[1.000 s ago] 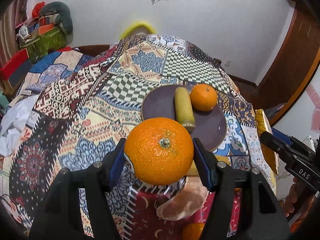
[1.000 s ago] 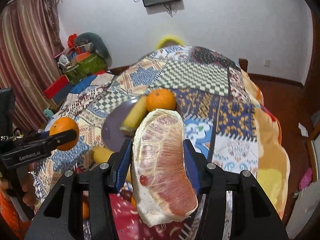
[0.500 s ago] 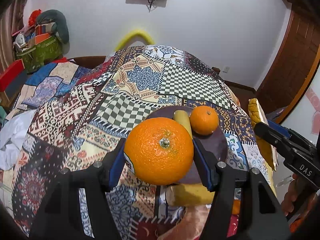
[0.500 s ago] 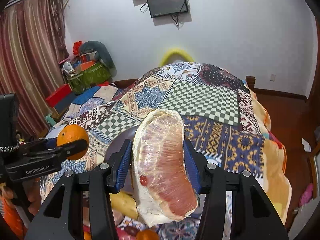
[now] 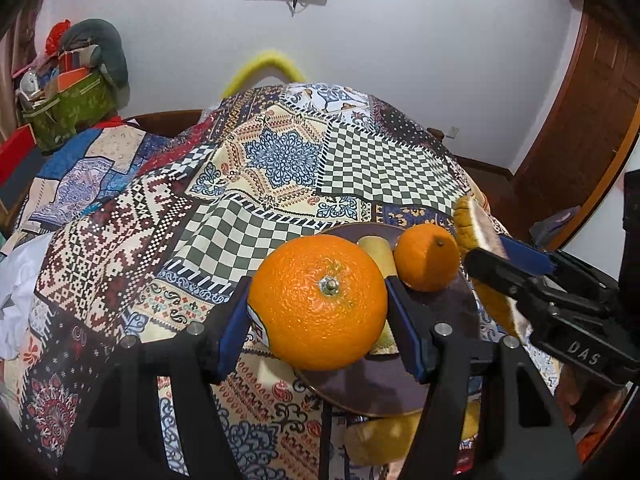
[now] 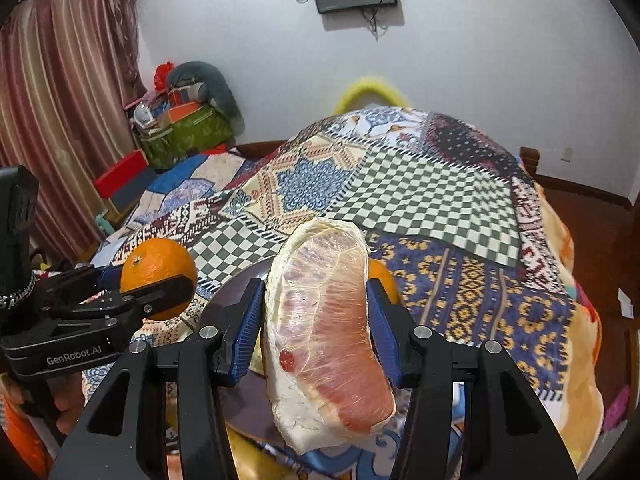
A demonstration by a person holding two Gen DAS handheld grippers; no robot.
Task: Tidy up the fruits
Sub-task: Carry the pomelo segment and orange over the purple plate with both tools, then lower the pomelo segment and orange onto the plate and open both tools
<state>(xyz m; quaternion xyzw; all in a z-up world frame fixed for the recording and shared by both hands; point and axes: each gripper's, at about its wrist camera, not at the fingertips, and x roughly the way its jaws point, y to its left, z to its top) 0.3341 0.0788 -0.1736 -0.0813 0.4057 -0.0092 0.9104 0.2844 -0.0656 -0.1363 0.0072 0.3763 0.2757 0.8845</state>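
Gripping a round, dimpled orange (image 5: 318, 300) above a dark round plate (image 5: 440, 312), the left gripper (image 5: 318, 304) is clamping its jaws on it. The right gripper (image 6: 316, 316) is squeezing a film-wrapped pink pomelo wedge (image 6: 324, 320) over the patchwork quilt (image 6: 440, 200). Only the left view is showing the small orange (image 5: 426, 258) plated beside a yellow banana (image 5: 376, 250).

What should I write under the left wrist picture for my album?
The left gripper holds a big orange above a dark plate with a smaller orange on it.

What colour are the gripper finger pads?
Blue, on both grippers; the right gripper's pads show it best in the right wrist view.
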